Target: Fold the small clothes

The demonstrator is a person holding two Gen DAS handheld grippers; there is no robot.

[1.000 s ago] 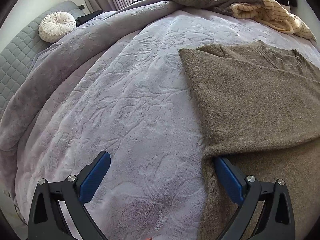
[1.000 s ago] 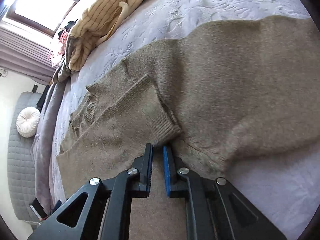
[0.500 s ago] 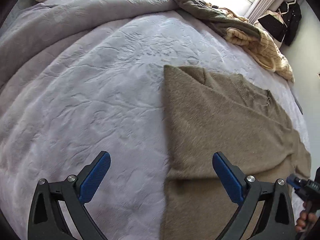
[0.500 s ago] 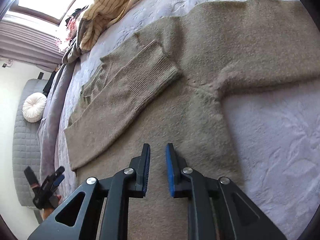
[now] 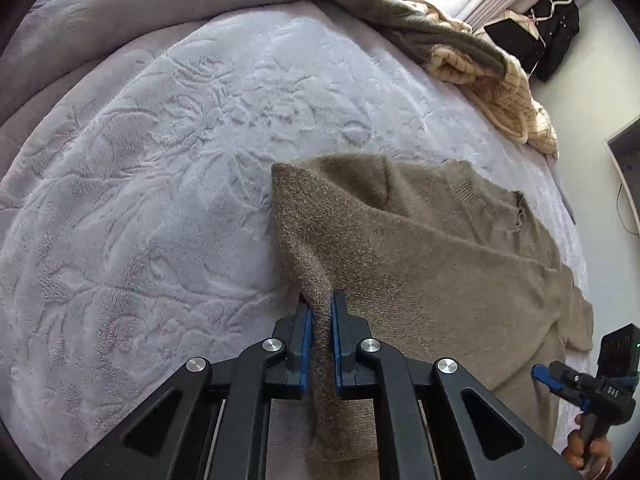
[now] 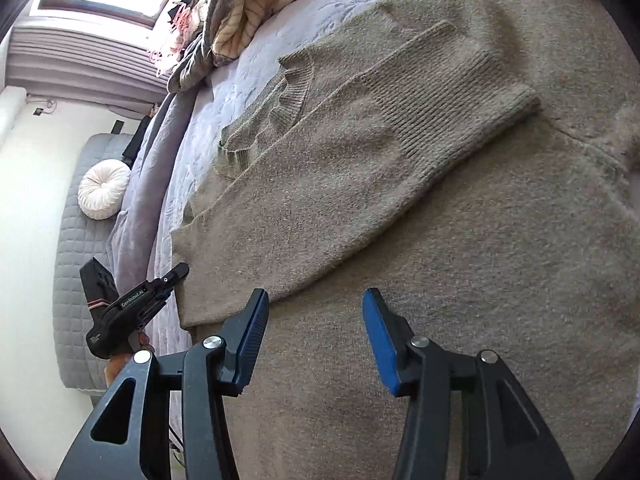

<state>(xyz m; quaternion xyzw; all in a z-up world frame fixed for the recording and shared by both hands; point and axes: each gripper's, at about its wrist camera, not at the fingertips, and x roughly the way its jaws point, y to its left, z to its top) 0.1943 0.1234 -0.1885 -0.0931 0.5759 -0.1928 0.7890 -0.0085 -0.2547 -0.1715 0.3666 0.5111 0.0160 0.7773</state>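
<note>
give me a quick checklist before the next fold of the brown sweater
1. Left gripper shut on the sweater edge: ok.
2. Right gripper jaws open, holding nothing: ok.
3. Sleeve folded flat across the sweater's body: ok.
4. Other sleeve folded in: cannot tell, it runs out of view.
5. Clothes pile apart from the sweater: ok.
6. Blanket under the sweater lies smooth: ok.

Sweater (image 6: 460, 248): taupe knitted wool-like cloth, matt and fuzzy, with ribbed cuff (image 6: 452, 96) and collar. Bed cover (image 5: 168, 184): pale lilac plush cloth, soft nap embossed with a floral pattern (matt throughout). Left claw (image 5: 320, 312) and right claw (image 6: 316, 312): matt black plastic arms, blue ridged pads, bright metal screws.
</note>
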